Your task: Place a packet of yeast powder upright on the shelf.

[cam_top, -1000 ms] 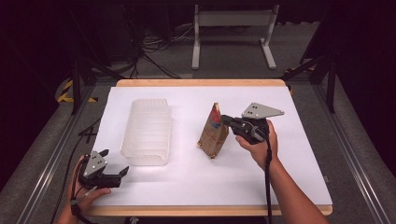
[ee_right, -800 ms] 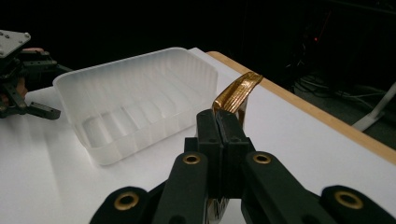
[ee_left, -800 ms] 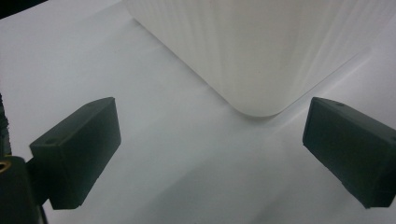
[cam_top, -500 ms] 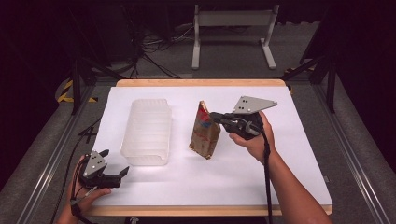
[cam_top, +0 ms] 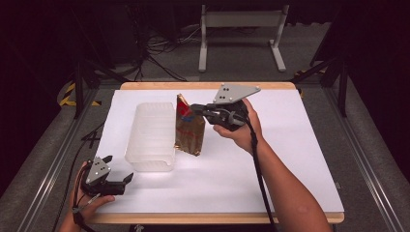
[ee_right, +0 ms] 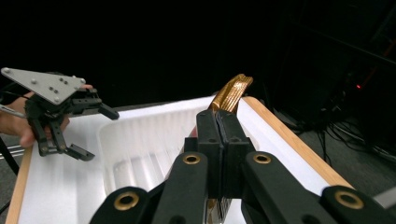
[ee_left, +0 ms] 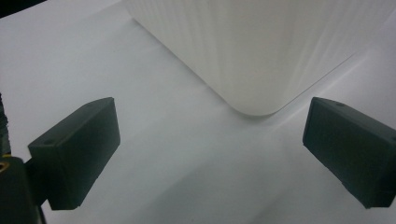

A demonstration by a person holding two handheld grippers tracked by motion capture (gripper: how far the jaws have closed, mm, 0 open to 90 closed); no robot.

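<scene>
One snack bag (cam_top: 189,126), one clear plastic tub (cam_top: 151,136), two tongs and one white-covered worktop (cam_top: 290,159) make up the scene. The right tongs (cam_top: 198,108) are pressed together on the bag's upper edge, pinching it; in the right gripper view the gold crimped top of the bag (ee_right: 232,93) sticks out above the closed jaws, with the tub (ee_right: 140,154) lying just beyond and below. The bag hangs upright from that pinch, just beside the tub's right wall, its lower corner close to the sheet; whether it touches the worktop I cannot tell. The left tongs (cam_top: 118,170) rest at the near left corner of the worktop, spread wide with nothing between them, pointed at the tub's near corner (ee_left: 252,56) in the left gripper view. Compared with a second ago, the right hand has carried the bag leftward and away from the person, from the middle of the sheet to the tub's side, and the bag now stands higher and straighter. The left tongs and the tub have kept their places.
</scene>
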